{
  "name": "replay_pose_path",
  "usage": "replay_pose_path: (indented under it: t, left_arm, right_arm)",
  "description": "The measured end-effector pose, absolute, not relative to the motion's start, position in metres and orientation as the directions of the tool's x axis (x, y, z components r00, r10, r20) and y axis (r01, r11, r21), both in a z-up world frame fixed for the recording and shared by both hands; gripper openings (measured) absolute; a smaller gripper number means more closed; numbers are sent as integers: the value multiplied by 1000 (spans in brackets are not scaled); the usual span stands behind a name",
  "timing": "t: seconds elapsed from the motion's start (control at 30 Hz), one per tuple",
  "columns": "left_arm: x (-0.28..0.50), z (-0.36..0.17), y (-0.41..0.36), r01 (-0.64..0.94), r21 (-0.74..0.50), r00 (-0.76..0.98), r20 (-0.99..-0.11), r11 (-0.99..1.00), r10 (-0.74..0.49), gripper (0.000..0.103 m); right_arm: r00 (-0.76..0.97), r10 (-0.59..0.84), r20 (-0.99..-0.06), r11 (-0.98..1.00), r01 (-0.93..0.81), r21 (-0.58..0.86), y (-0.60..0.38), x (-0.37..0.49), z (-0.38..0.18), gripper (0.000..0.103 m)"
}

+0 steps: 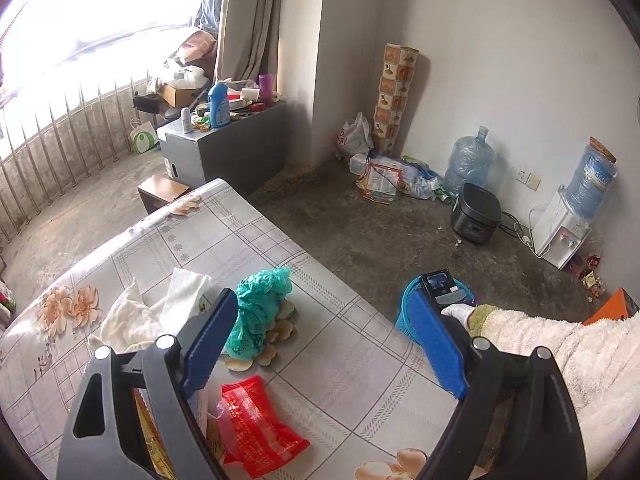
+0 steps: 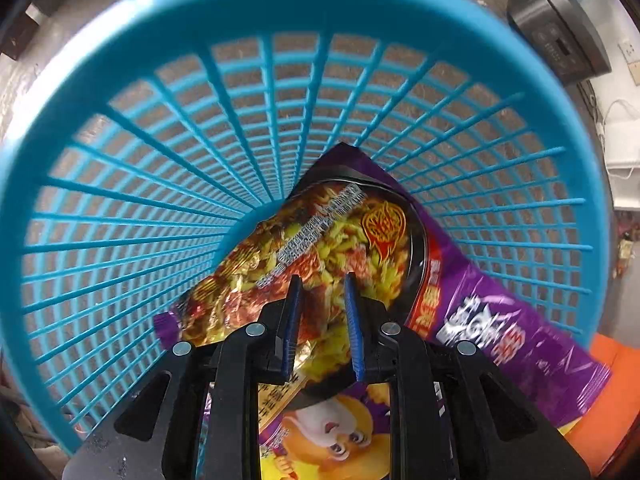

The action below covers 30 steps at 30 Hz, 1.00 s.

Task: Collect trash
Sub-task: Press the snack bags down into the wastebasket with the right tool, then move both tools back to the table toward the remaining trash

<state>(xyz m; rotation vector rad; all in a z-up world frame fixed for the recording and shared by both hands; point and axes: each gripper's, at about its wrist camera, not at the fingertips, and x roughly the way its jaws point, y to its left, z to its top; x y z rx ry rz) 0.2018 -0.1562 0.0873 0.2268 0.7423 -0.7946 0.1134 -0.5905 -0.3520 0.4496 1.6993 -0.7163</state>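
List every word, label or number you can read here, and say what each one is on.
Nothing reads clearly.
Purple noodle packet in the blue basket: large Chinese characters, upside down and blurred; small print line unreadable.
Red packet on the table: print too small.
Water jug label: blurred.

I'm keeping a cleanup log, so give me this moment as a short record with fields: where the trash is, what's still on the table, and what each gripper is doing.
bin: blue plastic basket on the floor beside the table
in bin: purple noodle wrapper, leaning on the wall
right gripper: over the basket, jaws narrow, pads clear of the wrapper
left gripper: open, empty, above the table
left on table: red snack packet, green plastic bag, white tissues
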Motion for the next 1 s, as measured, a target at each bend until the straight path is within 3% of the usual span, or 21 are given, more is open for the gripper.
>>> replay_pose_path:
  t: [0.2,0.33,0.6,0.8,1.0]
  left_arm:
    - [205,81,-160,709,-68,467,-700,702,-540,85]
    - [204,82,-167,718,-85,454,-695,691,-557,85]
    - [191,93,-168,735,-108,451,-659,670,-602,85]
    - [169,113,-158,738,-114,482,-600,665,-638,85]
    - [152,133,-139,723,-139,513,-547,677,-661,87]
  right_arm:
    - [-316,-20,-948,733,641,-229,-595,96,-385,19]
    - [-212,-25,-977,691,702,-170,-595,80,-367,24]
    - [143,-71,-987,532,842,84,-605,12,-259,29]
    - [372,-149,-916,535,810,242,-570,-22,-162,36]
    - [507,-260,-822,567,769,295,-524,-19,-74,51]
